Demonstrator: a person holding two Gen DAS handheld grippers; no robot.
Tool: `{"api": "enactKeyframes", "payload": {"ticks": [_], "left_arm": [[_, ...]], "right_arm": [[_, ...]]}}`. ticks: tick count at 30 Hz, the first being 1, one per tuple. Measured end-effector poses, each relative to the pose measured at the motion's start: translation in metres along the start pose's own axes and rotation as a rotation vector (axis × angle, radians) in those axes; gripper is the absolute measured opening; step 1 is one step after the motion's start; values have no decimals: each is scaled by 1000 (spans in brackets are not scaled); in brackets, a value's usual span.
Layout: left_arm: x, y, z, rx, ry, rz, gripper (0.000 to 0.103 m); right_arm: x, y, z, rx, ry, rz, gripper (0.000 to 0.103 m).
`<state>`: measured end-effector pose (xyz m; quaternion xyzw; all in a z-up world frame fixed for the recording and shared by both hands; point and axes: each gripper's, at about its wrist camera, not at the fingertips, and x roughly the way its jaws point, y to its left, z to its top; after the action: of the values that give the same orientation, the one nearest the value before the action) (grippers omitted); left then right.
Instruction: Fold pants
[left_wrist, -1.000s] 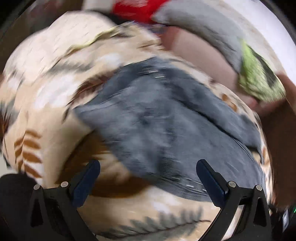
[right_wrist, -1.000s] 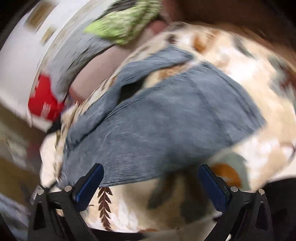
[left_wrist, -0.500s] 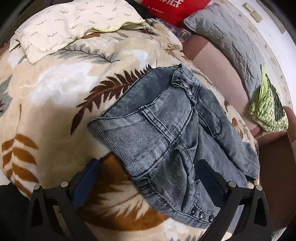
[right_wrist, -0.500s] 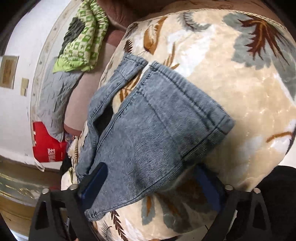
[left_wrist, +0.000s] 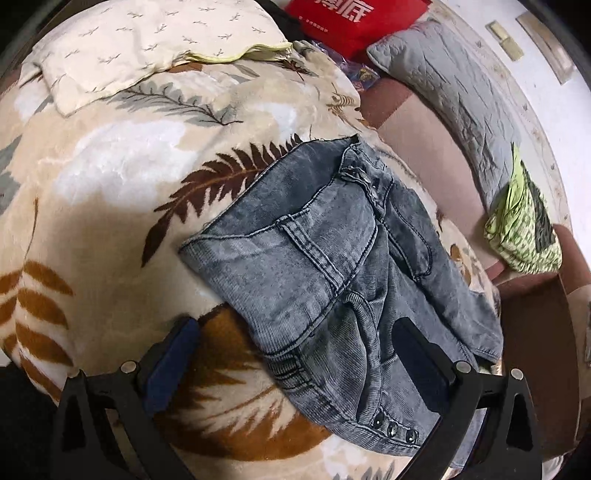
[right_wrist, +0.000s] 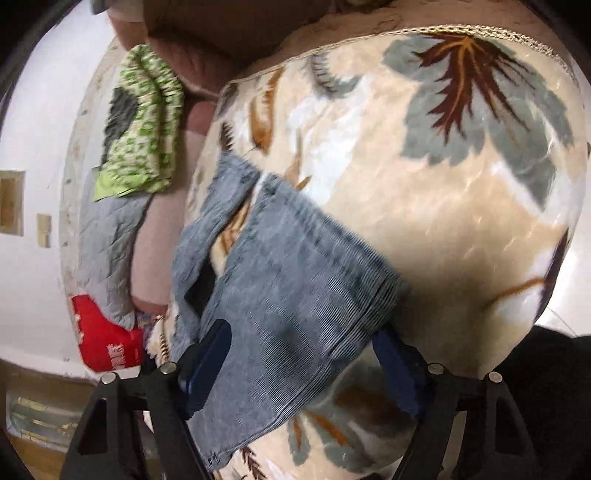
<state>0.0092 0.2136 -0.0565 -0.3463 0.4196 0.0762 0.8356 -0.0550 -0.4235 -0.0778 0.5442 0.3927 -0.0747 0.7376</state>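
Observation:
Grey-blue denim pants (left_wrist: 332, 266) lie spread on a cream blanket with a leaf print (left_wrist: 110, 184). In the left wrist view the waistband end is nearest, with studs at the hem. My left gripper (left_wrist: 291, 354) is open, its jaws wide on either side of the waistband edge, just above the fabric. In the right wrist view the pants (right_wrist: 291, 295) show a leg end with a ribbed hem. My right gripper (right_wrist: 303, 365) is open, its fingers straddling that leg end, holding nothing.
A cream pillow (left_wrist: 147, 44) lies at the far left of the blanket. A red bag (left_wrist: 351, 22), a grey quilted pillow (left_wrist: 454, 85) and a green patterned cloth (left_wrist: 524, 229) sit along the pink sofa back. The white wall (right_wrist: 29, 147) is behind.
Both grippers came closer to the pants and lower. The left now straddles the waistband edge, the right the leg hem. The pants have not moved.

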Motion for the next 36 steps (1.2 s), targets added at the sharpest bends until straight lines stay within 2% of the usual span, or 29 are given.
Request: {"api": "enactKeyframes", "payload": {"ticks": [1, 2, 3, 4, 5, 6, 9, 17, 19, 21, 23, 24, 25, 27, 29, 31, 33, 36], "left_arm": [[0, -2, 1, 15, -10, 13, 81], [0, -4, 2, 30, -8, 25, 27], [3, -4, 3, 30, 15, 28, 15], [6, 0, 5, 6, 34, 31, 18], [7, 2, 6, 0, 34, 31, 17], [7, 2, 6, 5, 34, 33, 17], [1, -4, 7, 41, 7, 43, 15], [-68, -30, -2, 104, -226, 22, 13], [-74, -28, -13, 104, -230, 30, 13], [-68, -21, -23, 98, -195, 53, 14], [-53, -11, -30, 85, -129, 93, 15], [-48, -7, -31, 80, -106, 106, 17], [-46, -5, -31, 70, -96, 113, 19], [-52, -6, -27, 55, -115, 127, 30], [-65, -14, -23, 90, -164, 146, 59], [-81, -23, -22, 128, -240, 171, 71], [-97, -35, -23, 176, -325, 182, 72], [-100, -53, -20, 253, -348, 147, 76]], "right_arm": [[3, -3, 5, 18, 9, -13, 74], [4, -4, 8, 31, 12, -22, 70], [4, -3, 10, 32, 12, -32, 64], [3, 4, 12, -1, 7, -55, 57], [2, 8, 12, -31, 0, -73, 30], [2, 12, 13, -54, -4, -88, 19], [5, 26, 17, -140, 5, -110, 15], [-23, 75, 19, -362, -98, -123, 14], [-24, 71, 21, -401, -88, -173, 14], [-15, 52, 27, -370, -35, -214, 16], [0, 28, 31, -315, 79, -266, 18], [1, 24, 32, -290, 110, -269, 23], [-4, 26, 34, -302, 96, -281, 29], [-17, 34, 34, -350, 37, -332, 63], [-37, 39, 37, -363, -43, -336, 65], [-56, 46, 42, -358, -110, -323, 65], [-62, 56, 44, -374, -132, -283, 65], [-48, 74, 38, -435, -50, -170, 65]]}}
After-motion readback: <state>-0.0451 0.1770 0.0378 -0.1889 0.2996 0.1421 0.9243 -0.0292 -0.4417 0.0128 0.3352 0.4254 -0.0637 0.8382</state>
